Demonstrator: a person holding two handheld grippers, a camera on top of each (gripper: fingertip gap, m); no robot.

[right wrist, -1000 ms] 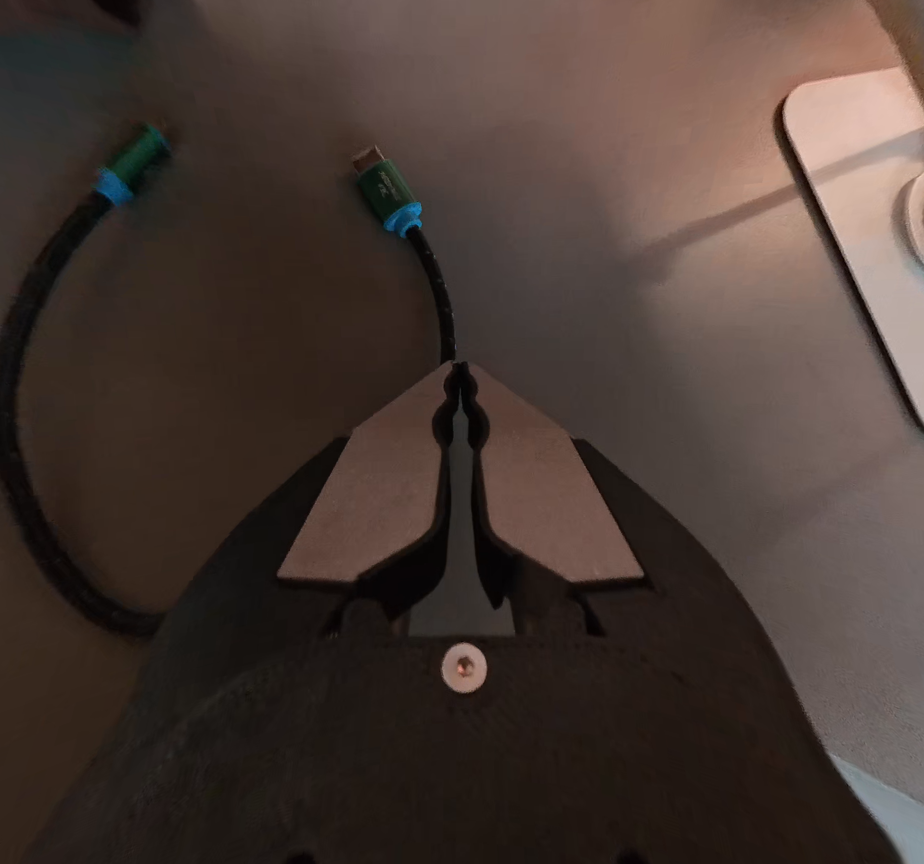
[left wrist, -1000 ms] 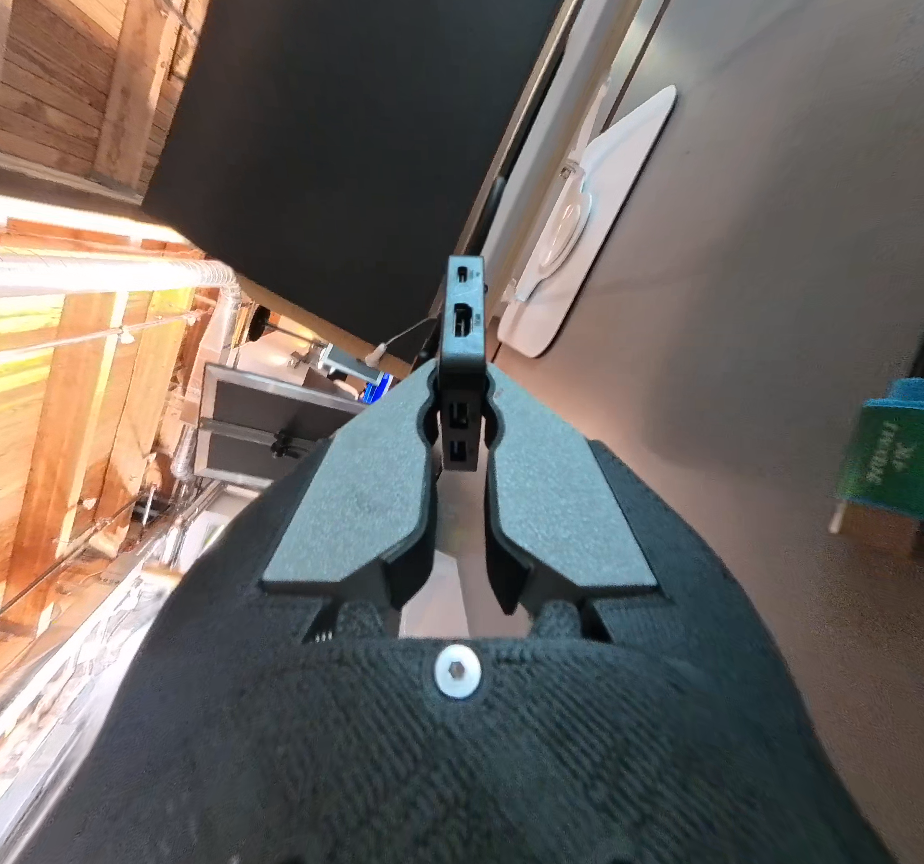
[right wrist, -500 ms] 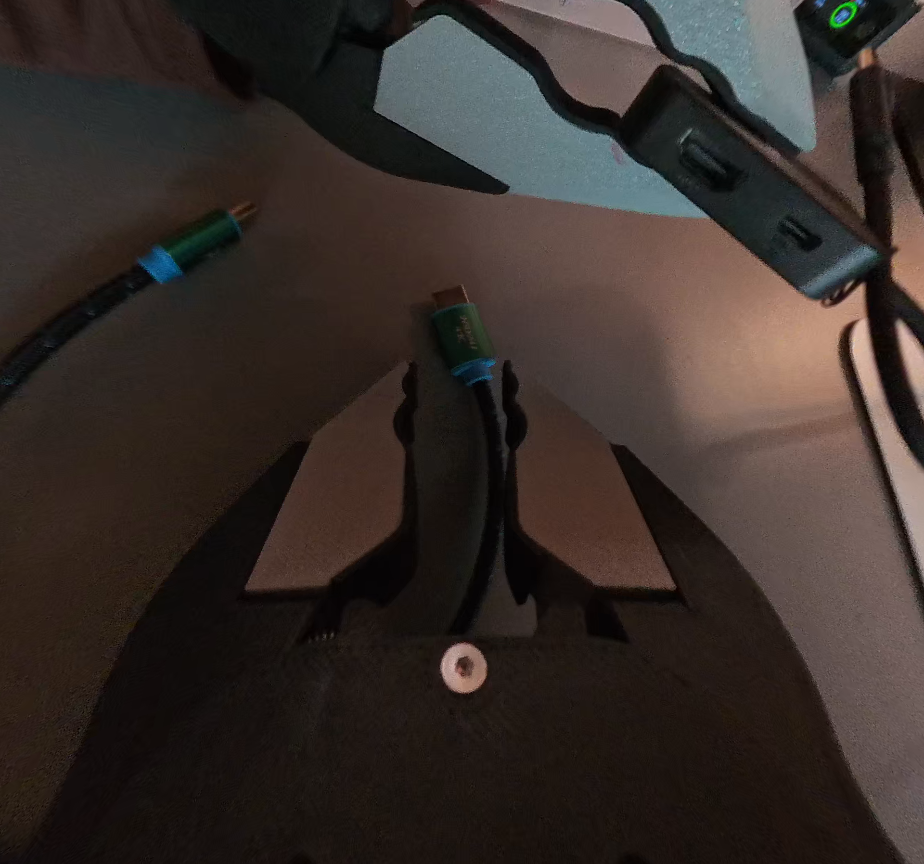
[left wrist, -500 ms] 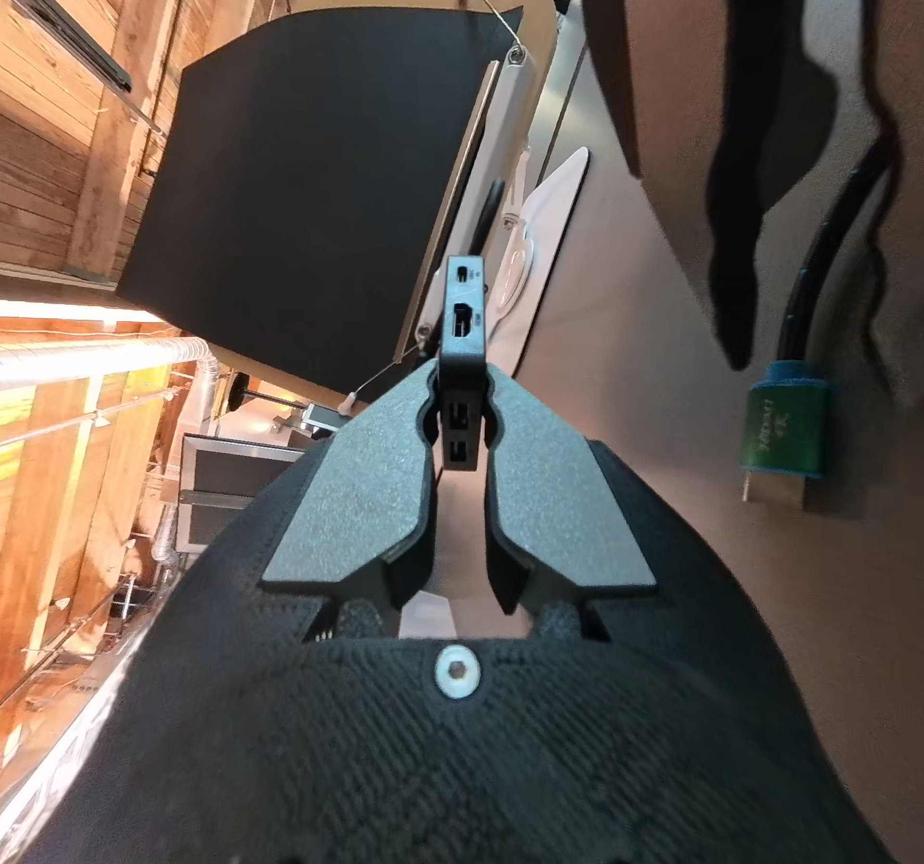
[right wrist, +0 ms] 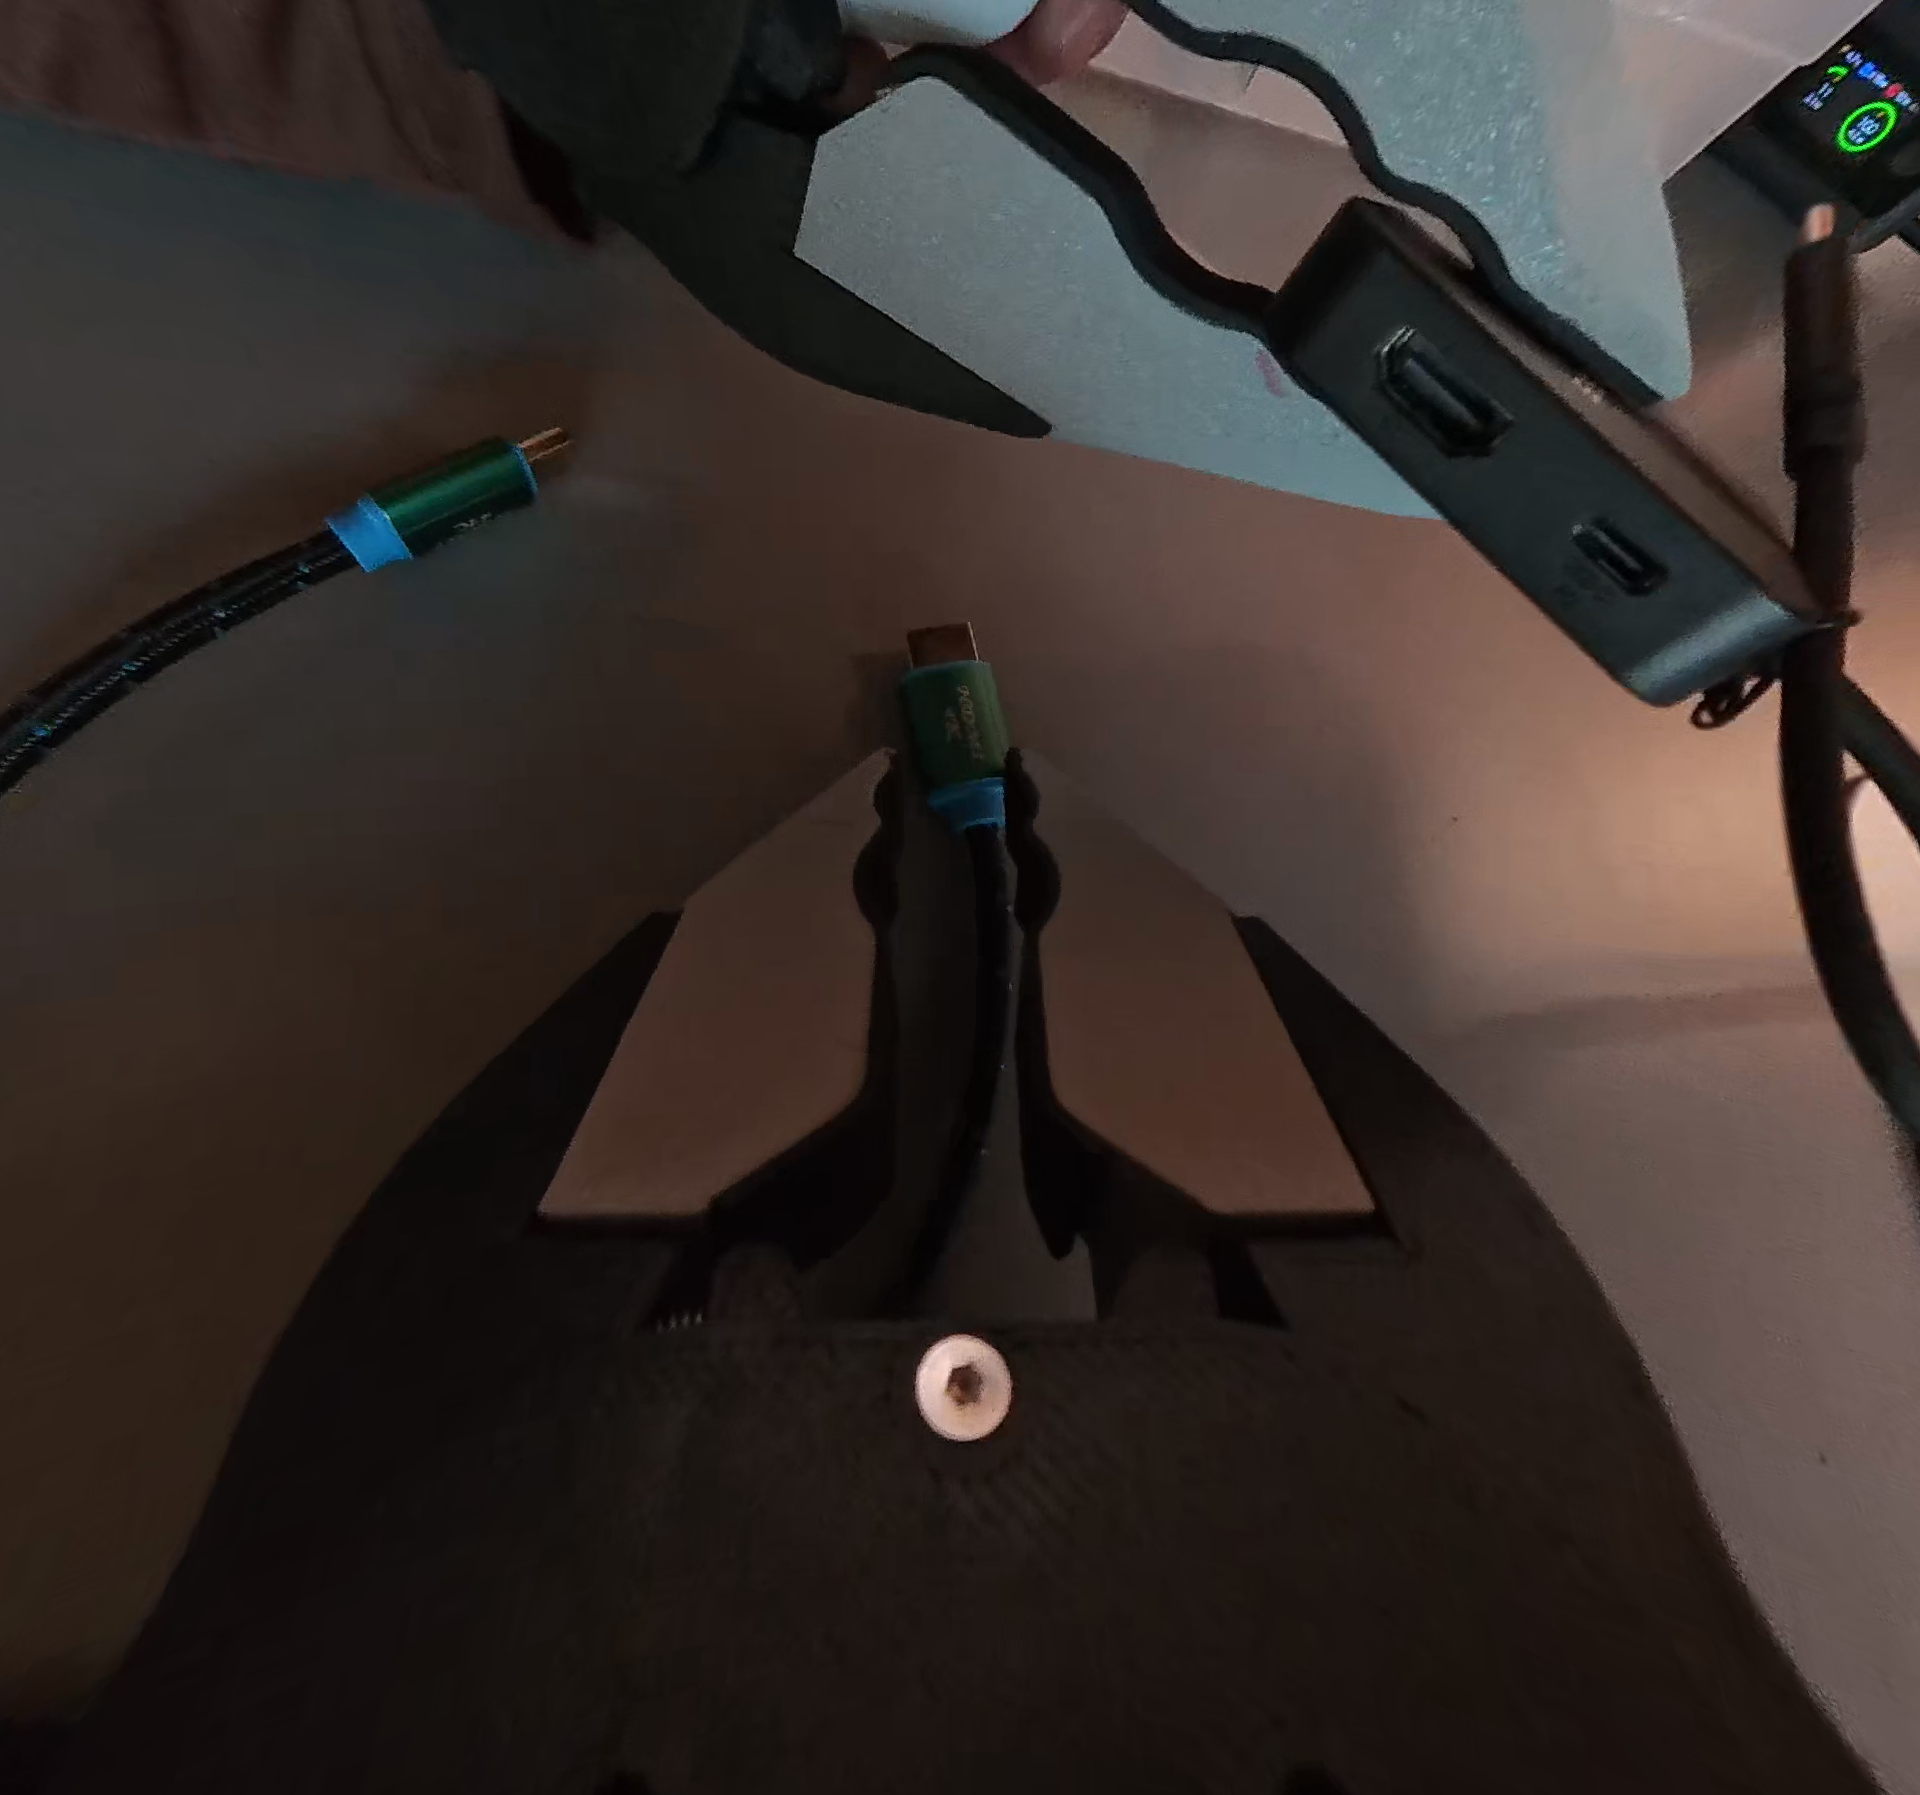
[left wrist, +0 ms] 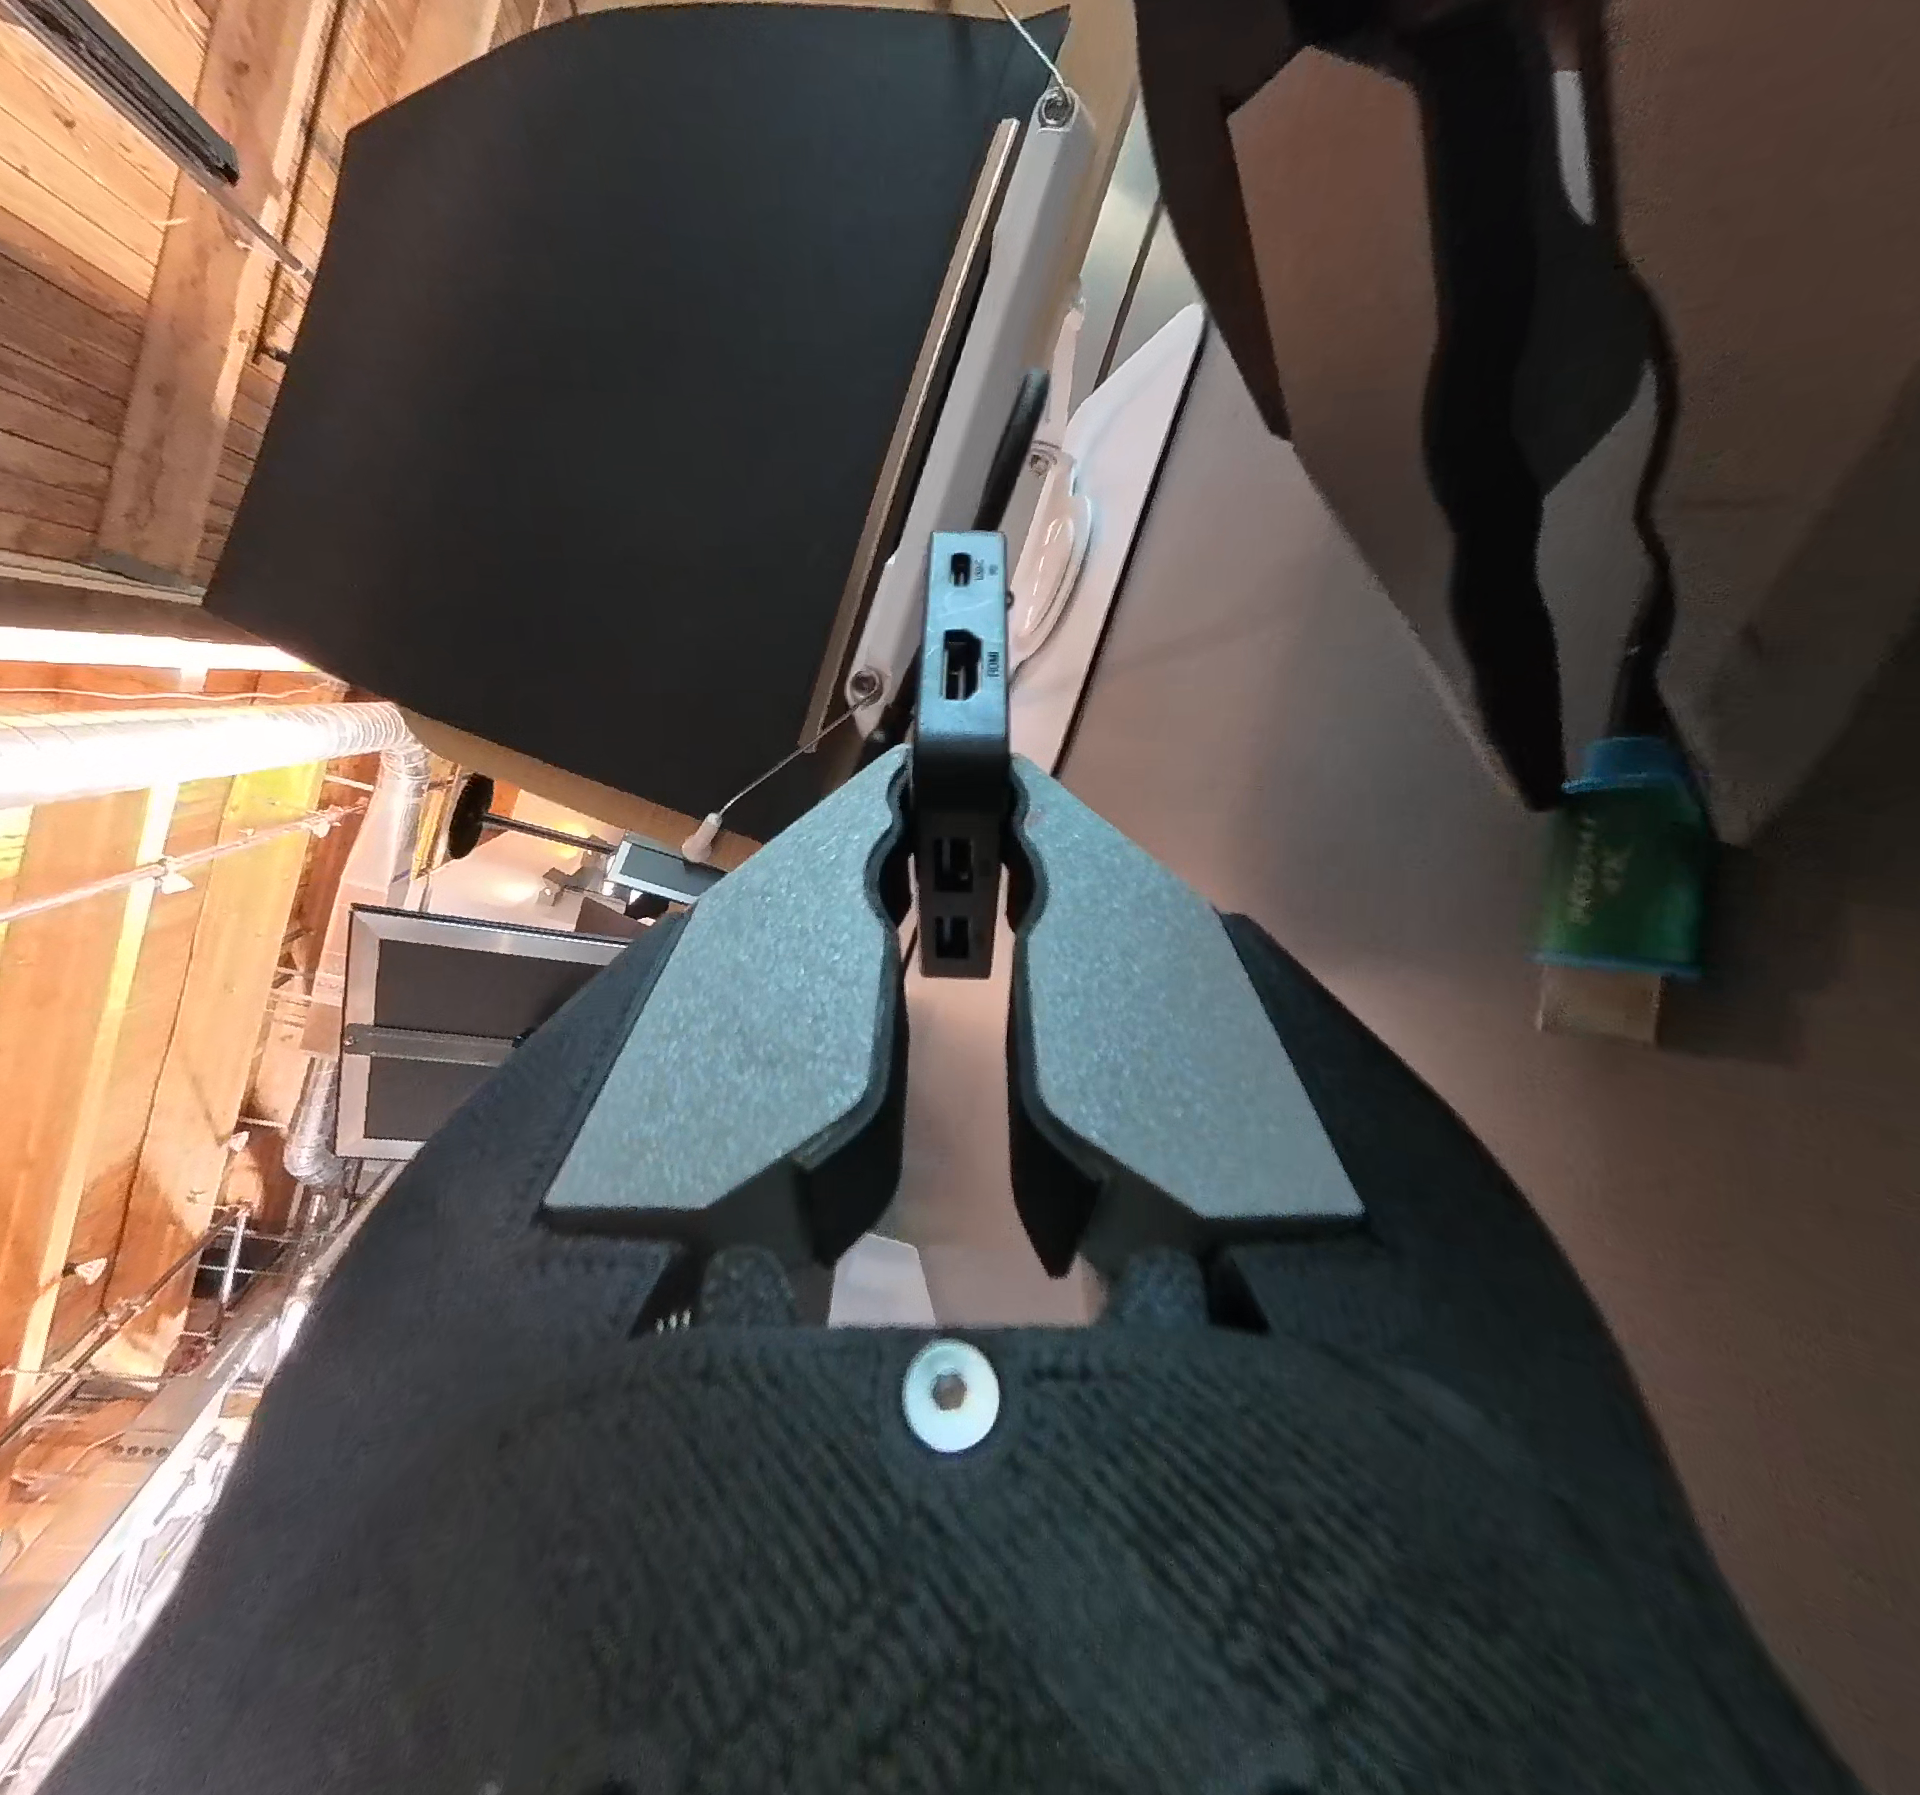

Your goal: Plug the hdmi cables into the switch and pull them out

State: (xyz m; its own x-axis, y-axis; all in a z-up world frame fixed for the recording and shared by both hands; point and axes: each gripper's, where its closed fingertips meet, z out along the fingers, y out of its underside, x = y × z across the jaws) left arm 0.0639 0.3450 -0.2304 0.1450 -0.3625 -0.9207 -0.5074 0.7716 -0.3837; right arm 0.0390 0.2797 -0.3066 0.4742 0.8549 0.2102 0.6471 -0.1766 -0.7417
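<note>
Black switch [left wrist: 958, 706] held upright off the table; two green-plugged HDMI cables [right wrist: 951, 722] [right wrist: 447, 504] lie unplugged.

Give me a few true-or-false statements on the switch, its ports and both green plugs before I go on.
1. The left gripper's fingers clamp the black switch. True.
2. A cable already sits in the switch's side ports. False: both ports seen there are empty.
3. One green plug lies between the right gripper's fingers. True.
4. The other green plug lies to the right of the right gripper. False: it lies to its left, on the table.
</note>
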